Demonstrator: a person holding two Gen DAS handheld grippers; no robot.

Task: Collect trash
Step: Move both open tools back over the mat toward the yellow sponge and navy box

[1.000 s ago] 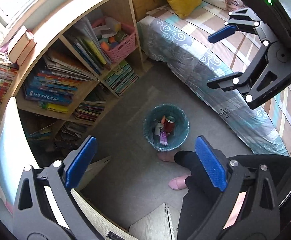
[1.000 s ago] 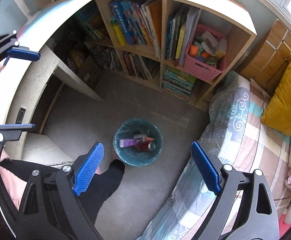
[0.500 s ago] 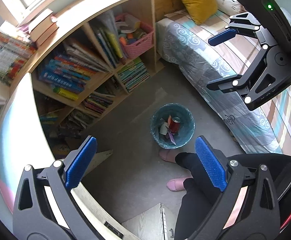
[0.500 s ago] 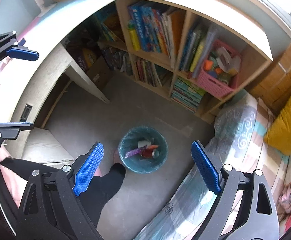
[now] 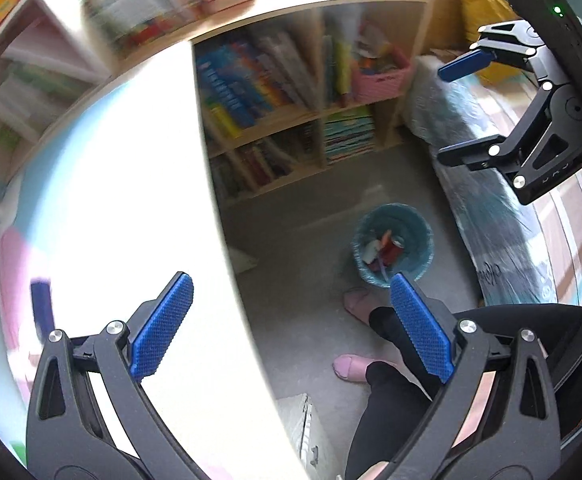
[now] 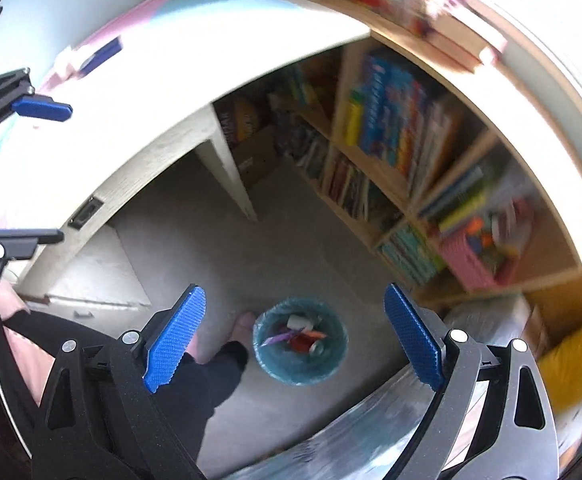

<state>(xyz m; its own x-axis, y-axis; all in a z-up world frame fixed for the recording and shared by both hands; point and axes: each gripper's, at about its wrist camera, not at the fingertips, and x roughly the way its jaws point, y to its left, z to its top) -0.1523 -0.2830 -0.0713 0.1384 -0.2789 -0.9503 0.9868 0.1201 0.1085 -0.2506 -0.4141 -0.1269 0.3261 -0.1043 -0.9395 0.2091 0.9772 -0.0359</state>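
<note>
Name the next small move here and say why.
Probably swing the left gripper over the white desk top toward the small dark blue object there, possibly trash. Both grippers hold nothing, jaws apart, and the teal-lined round trash bin already holds litter.

Each gripper, left gripper [image 5: 291, 326] and right gripper [image 6: 295, 338], has black skeletal arms with cut-out windows, silver screws at the pivots, and blue ribbed pads [image 5: 162, 326]. The right unit's housing carries a small green light [image 5: 557, 10]. The person wears black trousers [image 5: 387, 408] and pink slippers [image 5: 349, 366].
</note>
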